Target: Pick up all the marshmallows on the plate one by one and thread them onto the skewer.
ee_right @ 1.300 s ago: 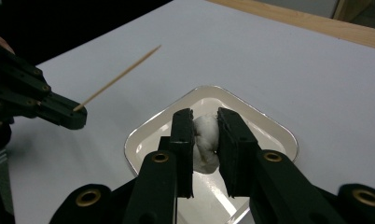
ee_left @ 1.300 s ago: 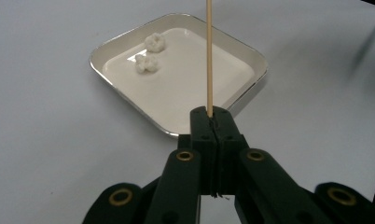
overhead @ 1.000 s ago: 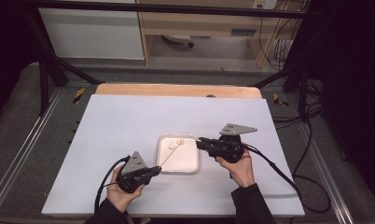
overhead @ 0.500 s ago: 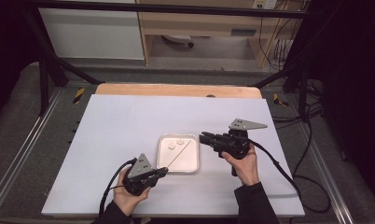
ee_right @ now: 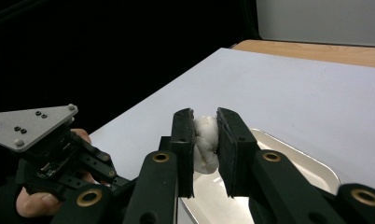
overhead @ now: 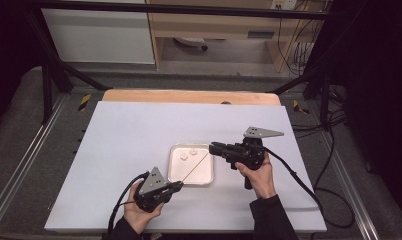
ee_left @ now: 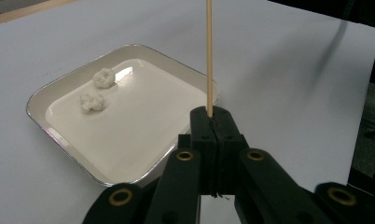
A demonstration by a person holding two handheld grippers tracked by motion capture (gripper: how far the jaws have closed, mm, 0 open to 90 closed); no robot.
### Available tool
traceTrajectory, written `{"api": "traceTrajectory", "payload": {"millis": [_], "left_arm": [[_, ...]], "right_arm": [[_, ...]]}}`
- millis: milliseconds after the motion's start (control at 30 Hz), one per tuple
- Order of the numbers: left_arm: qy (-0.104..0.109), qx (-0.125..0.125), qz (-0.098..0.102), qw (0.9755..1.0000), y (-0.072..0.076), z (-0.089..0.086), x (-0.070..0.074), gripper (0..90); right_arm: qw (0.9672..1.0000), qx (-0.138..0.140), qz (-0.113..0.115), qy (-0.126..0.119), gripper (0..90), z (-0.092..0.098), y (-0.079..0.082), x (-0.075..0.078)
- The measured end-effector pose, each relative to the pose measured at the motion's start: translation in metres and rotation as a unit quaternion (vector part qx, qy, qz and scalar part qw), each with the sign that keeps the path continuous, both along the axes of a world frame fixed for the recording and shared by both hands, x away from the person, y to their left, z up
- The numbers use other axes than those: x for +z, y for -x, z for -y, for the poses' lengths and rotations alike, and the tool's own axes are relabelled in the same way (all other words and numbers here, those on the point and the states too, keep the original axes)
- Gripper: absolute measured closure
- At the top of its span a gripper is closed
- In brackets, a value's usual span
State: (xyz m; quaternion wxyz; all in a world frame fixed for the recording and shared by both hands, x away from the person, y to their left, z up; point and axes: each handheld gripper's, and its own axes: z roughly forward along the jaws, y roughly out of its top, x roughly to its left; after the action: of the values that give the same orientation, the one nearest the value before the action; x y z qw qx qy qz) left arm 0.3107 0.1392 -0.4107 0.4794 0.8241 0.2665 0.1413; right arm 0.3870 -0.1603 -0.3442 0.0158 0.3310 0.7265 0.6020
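Threading is in hand. Nearest, a wooden skewer [ee_left: 209, 56] is clamped in the fully closed left gripper [overhead: 178, 185], its tip raised over the white tray [overhead: 176, 176]. Beyond, a white marshmallow-like piece [ee_right: 204, 144] is pinched in the right gripper [overhead: 214, 147]. Two more pieces [ee_left: 98, 89] are kept in the tray's far corner. Piece centre is best aligned with skewer tip, then pushed straight. No legible writing is noted.
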Motion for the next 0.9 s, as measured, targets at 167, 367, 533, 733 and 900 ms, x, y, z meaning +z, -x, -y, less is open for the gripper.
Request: {"api": "traceTrajectory", "payload": {"millis": [167,367,533,733,900], "left_arm": [[0.001,-0.001,0.003,1.0,0.0007,0.0001,0.0002,88.8],[0.003,-0.005,0.008,1.0,0.0016,0.0,0.001,88.8],[0.004,-0.005,0.014,0.9999,0.0025,-0.0007,0.0011,88.8],[0.009,-0.007,0.022,0.9997,0.0039,-0.0014,0.0008,88.9],[0.009,-0.011,0.027,0.9995,0.0043,-0.0018,0.0,88.9]], "right_arm": [[1.0,0.004,-0.002,0.0,77.4,0.0003,-0.0004,0.0],[0.9999,0.009,-0.006,-0.006,77.5,0.0006,-0.0013,0.0004],[0.9997,0.018,-0.014,-0.008,77.7,-0.0019,-0.0012,-0.0021],[0.999,0.036,-0.022,-0.016,78.7,-0.0042,-0.0011,-0.0041],[0.9986,0.041,-0.024,-0.024,79.2,-0.0055,0.0,-0.0047]]}}
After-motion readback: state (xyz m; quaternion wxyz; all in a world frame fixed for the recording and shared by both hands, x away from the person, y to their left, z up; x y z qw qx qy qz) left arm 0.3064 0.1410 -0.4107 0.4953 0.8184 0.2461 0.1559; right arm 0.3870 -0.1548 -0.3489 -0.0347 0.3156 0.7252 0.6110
